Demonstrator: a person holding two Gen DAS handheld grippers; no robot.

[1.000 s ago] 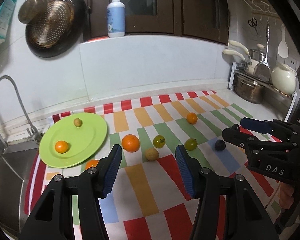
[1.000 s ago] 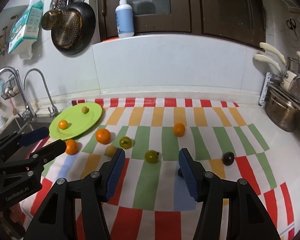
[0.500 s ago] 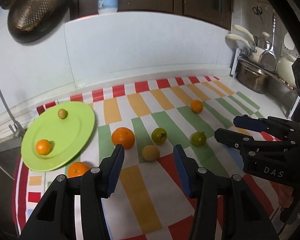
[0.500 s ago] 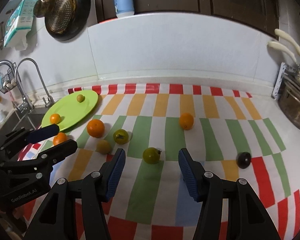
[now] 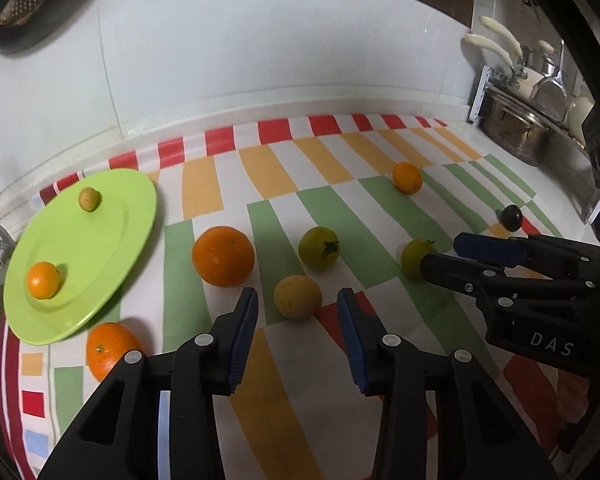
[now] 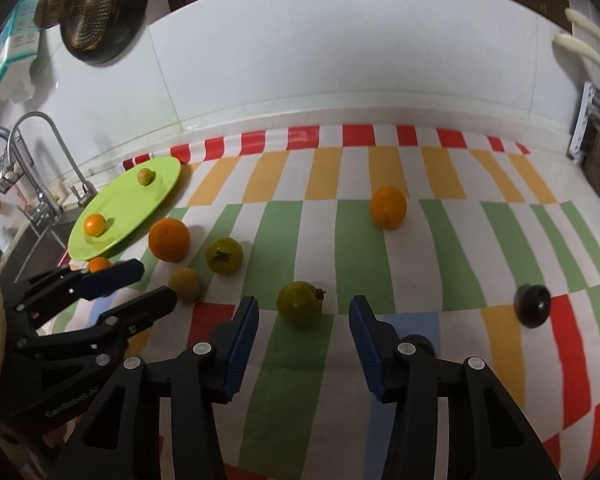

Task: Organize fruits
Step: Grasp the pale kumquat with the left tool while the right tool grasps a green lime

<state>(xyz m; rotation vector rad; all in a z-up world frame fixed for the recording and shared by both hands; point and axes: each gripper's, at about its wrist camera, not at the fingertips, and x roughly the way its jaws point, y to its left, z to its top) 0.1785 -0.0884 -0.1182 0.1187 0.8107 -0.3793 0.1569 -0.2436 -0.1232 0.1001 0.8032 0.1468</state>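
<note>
My left gripper [image 5: 296, 294] is low over the striped cloth, jaws closing, with a yellow-brown fruit [image 5: 298, 297] at its tips; gaps show on both sides of the fruit. My right gripper [image 6: 303, 300] is also closing, around a green tomato [image 6: 300, 304] that its pads do not touch. A green plate [image 5: 100, 248] at the left holds a small orange [image 5: 43, 280] and a small brownish fruit [image 5: 89, 199]. On the cloth lie a big orange [image 5: 223, 256], a second green tomato [image 5: 319, 247], another orange [image 5: 407, 178], a dark plum [image 6: 533, 306] and an orange [image 5: 112, 350] by the plate.
A sink with faucets [image 6: 52, 152] lies left of the plate. A rack with pots [image 5: 520, 136] stands at the right end of the counter. The white backsplash [image 5: 260, 48] closes the back, and a pan [image 6: 96, 12] hangs on it.
Both grippers have come forward and down toward the fruits, which now look larger. Each pair of jaws has narrowed around the fruit in front of it.
</note>
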